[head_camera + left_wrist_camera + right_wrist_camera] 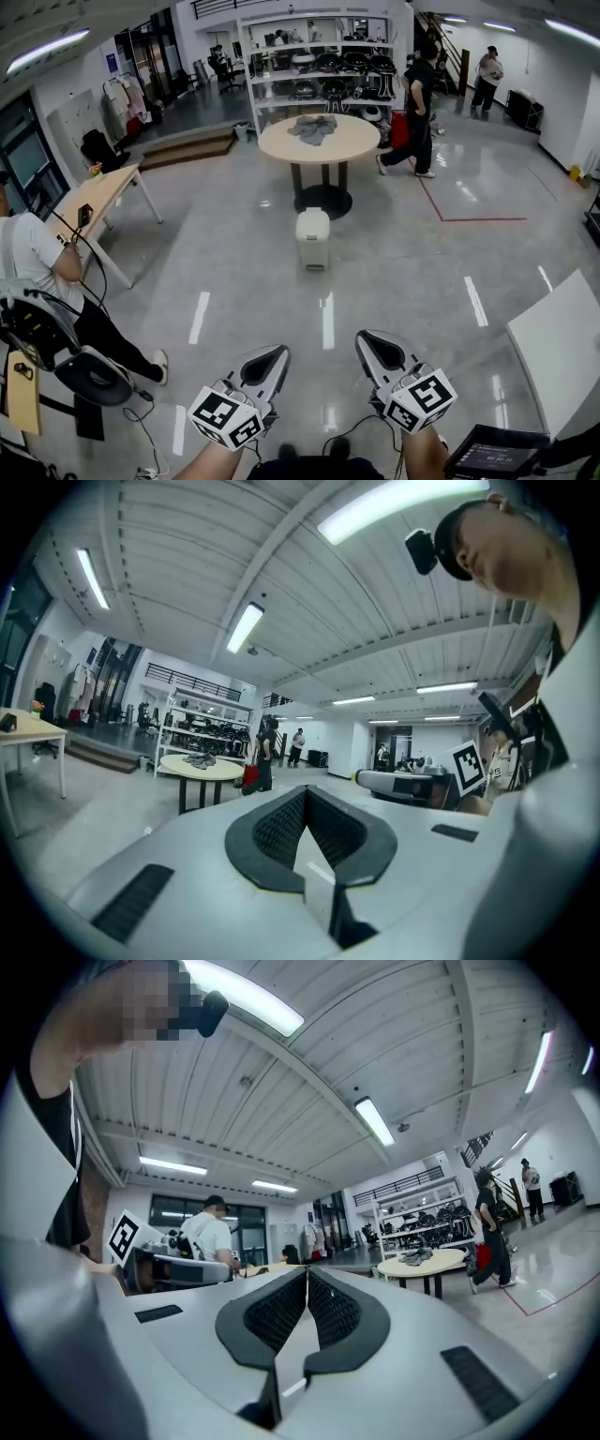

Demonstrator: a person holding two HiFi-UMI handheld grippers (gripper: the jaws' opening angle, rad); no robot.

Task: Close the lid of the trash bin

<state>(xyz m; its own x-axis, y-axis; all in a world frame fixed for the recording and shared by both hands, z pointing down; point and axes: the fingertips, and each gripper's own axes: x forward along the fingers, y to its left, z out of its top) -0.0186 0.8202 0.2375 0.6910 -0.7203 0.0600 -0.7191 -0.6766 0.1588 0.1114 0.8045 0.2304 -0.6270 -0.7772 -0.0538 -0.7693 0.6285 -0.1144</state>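
Fingers (272, 832) touching on left gripper (278, 352), right gripper (364, 337); trash bin (313, 242) distant, lid (313, 217) unclear

Trash bin (313, 238) lid too small to judge, seated person (33, 258) edge-cropped

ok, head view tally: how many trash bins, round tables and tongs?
Trash bin: 1
Round table: 1
Tongs: 2 (left tongs, right tongs, both shut with nothing between them)
Total: 4
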